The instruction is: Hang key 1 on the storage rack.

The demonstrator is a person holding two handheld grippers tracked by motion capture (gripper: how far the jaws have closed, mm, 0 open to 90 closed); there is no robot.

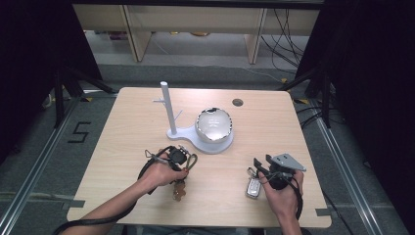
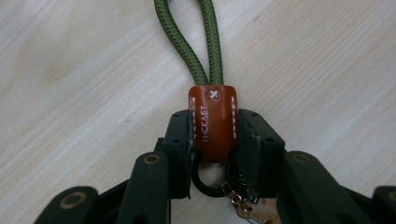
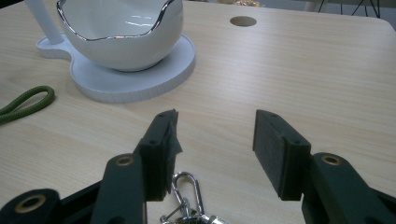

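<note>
On the tabletop (image 1: 122,147), the left gripper (image 2: 213,140) has its jaws clamped on the leather tab (image 2: 213,122) of a green-cord keyring (image 2: 187,46); the right gripper (image 3: 217,149), jaws wide and empty, hovers over a car key (image 1: 253,187). Next likely: lift it toward the hook stand (image 1: 166,105).

One camera hangs above the person's side, looking forward and down over the whole pale wooden desk (image 1: 147,122), while each gripper camera sits low and close along its jaws, the right one sharing the glossy white bowl (image 3: 126,35) with the overhead view.
</note>
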